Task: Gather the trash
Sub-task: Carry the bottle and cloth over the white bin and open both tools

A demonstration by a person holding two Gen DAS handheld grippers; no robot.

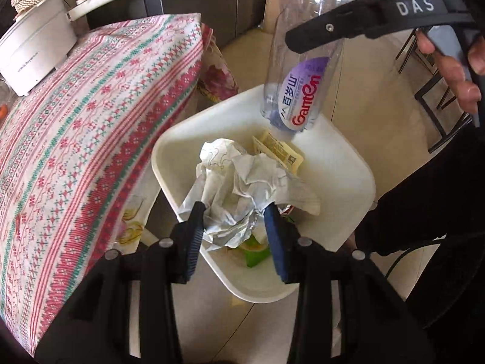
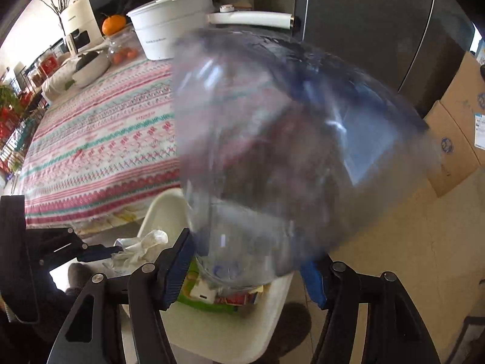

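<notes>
A white trash bin (image 1: 342, 182) stands on the floor beside the table and holds wrappers and a yellow packet (image 1: 280, 150). My left gripper (image 1: 235, 227) is shut on a crumpled white and silver paper (image 1: 239, 182) over the bin. My right gripper (image 2: 248, 270) holds a clear Ganten plastic bottle (image 1: 298, 69), neck down, above the bin; in the right wrist view the bottle (image 2: 288, 151) is blurred and fills the middle. The bin (image 2: 212, 330) shows below it. The left gripper also shows at the left of that view, with the paper (image 2: 142, 247).
A table with a pink and green patterned cloth (image 1: 91, 139) is left of the bin and carries a white pot (image 1: 36, 51), bowls and an orange (image 2: 113, 24). Cardboard boxes (image 2: 457, 121) and a dark fridge (image 2: 363, 30) stand at the right. A black chair frame (image 1: 439, 97) is beyond.
</notes>
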